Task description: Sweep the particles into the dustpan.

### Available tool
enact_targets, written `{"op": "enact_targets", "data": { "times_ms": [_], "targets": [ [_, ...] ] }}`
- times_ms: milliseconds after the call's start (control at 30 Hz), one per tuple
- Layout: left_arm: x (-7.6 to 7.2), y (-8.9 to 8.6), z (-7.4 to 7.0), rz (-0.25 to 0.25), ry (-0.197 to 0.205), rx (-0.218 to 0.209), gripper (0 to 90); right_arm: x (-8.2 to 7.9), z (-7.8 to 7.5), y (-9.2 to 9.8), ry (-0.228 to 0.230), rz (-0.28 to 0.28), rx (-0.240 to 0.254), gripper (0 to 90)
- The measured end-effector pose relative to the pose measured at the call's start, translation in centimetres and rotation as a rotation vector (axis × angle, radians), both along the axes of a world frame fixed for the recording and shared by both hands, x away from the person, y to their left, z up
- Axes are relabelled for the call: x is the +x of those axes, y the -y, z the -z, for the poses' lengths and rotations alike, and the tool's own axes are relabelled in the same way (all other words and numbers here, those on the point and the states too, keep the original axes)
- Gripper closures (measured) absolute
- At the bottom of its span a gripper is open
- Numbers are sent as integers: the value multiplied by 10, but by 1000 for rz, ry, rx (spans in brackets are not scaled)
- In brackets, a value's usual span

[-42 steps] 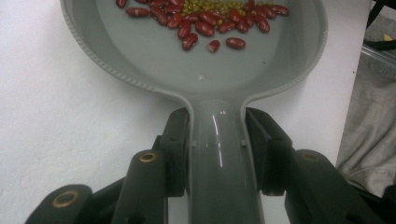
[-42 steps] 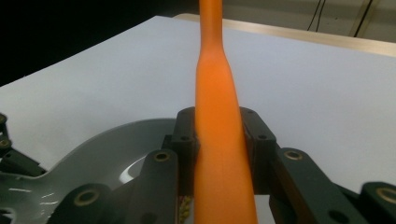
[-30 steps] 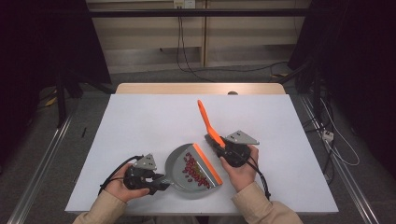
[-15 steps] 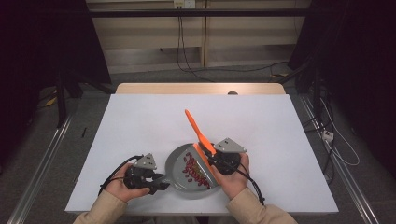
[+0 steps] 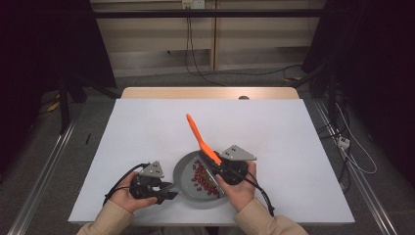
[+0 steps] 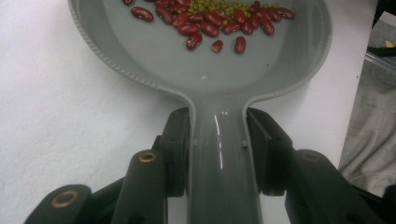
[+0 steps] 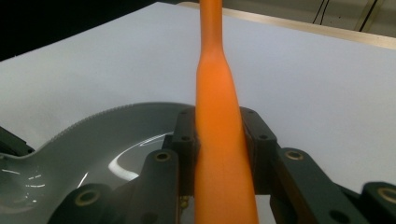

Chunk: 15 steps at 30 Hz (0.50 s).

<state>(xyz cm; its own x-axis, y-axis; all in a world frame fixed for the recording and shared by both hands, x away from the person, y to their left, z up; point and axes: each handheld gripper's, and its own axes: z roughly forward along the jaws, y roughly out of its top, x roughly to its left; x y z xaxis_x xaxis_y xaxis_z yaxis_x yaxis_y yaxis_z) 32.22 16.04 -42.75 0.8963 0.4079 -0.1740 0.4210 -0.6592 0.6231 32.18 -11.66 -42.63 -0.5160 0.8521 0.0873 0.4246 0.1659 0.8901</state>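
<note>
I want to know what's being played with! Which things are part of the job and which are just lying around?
Part of the job:
- grey pan, handle held by the left tongs
- red beans and small green ones in it
- orange spatula, held by the right tongs

Just lying around:
- cables on the floor

A lab: bare white table (image 5: 147,127), dark curtains (image 5: 44,44), loose floor cables (image 5: 195,58).

No readable text, label, brand or number anywhere I can see: not on my tongs, nor on what they hold, nor on the table.
</note>
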Motion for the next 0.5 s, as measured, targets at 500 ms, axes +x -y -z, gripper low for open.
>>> {"op": "enact_targets", "data": {
  "times_ms": [500],
  "targets": [
    [-5, 7, -4, -52, 8, 67, 509, 4, -9, 28, 1, 51, 14, 709]
  ]
}}
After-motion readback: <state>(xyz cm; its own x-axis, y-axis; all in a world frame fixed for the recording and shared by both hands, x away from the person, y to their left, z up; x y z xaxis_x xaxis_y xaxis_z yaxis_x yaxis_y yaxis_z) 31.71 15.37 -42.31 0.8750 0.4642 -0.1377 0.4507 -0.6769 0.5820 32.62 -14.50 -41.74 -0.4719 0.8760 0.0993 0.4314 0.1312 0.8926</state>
